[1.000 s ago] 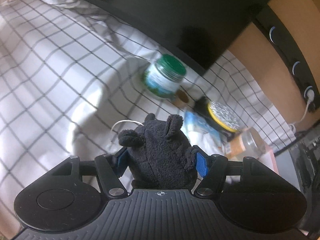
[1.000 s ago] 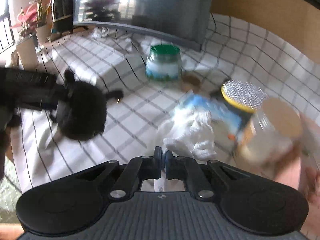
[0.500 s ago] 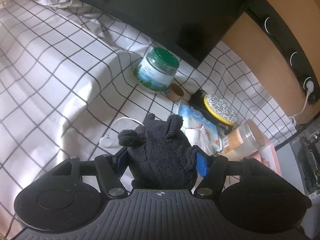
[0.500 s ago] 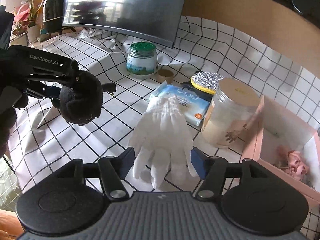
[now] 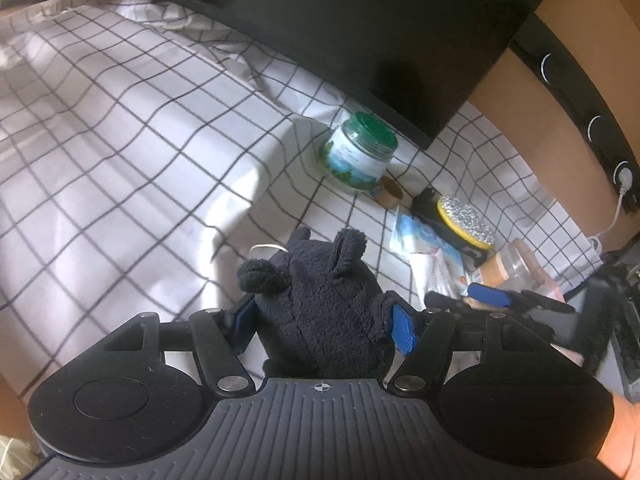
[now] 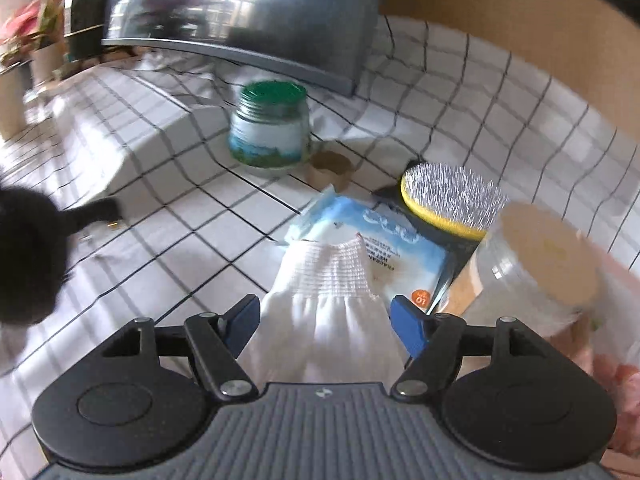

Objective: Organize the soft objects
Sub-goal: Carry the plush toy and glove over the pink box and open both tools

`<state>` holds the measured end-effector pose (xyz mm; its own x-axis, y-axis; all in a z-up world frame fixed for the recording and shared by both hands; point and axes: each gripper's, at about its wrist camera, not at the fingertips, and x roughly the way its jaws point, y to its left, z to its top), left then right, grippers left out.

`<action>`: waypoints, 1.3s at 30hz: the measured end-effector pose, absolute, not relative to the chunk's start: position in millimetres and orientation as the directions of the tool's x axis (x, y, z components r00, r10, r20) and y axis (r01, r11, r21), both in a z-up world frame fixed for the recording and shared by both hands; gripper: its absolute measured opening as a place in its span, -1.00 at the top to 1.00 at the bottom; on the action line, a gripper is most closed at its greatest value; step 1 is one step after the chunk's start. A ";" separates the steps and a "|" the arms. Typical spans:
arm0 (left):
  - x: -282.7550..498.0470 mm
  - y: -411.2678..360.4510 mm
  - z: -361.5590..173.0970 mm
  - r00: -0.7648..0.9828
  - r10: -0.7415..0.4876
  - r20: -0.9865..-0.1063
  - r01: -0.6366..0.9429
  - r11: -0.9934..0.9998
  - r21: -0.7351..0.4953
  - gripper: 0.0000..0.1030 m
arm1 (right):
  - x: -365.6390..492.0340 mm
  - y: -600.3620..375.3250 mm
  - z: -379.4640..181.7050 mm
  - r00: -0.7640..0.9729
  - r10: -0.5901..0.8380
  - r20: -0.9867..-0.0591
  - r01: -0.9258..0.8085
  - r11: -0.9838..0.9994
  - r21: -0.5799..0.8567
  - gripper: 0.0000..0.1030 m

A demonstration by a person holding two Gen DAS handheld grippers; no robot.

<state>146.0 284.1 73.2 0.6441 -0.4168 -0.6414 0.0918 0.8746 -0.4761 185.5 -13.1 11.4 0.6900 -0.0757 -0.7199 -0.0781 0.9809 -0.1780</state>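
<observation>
One black plush toy (image 5: 320,304), one white glove (image 6: 324,308), one blue wipes packet (image 6: 372,232). Two jars: one green-lidded (image 6: 270,128), one clear with a tan lid (image 6: 536,264). One yellow-rimmed brush (image 6: 452,196), one small cardboard roll (image 6: 330,166).

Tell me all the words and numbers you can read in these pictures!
"10": on the orange dot of the blue wipes packet, seen upside down.
Other print on the packet: too blurred to read.
Label on the green-lidded jar: too blurred to read.
Nothing else is readable.

Right claw (image 6: 325,322) opening around white glove (image 6: 324,308) (pads apart), green-lidded jar (image 6: 270,126) behind
</observation>
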 end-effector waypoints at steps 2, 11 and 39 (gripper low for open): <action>144.5 287.4 71.4 0.642 -0.409 -0.648 0.080 0.877 -0.474 -0.38 | 192.1 -16.1 4.1 0.674 -0.081 -0.734 -0.058 0.985 -0.163 -0.41; 162.8 282.3 77.5 0.644 -0.396 -0.654 0.077 0.885 -0.460 -0.38 | 201.1 -15.4 23.8 0.651 0.015 -0.759 -0.077 0.996 -0.046 0.82; 272.5 43.7 217.8 0.590 -0.669 -0.452 0.623 0.733 -0.272 -0.38 | 125.2 -183.3 281.1 0.898 -0.269 -0.348 0.274 0.961 -0.037 0.82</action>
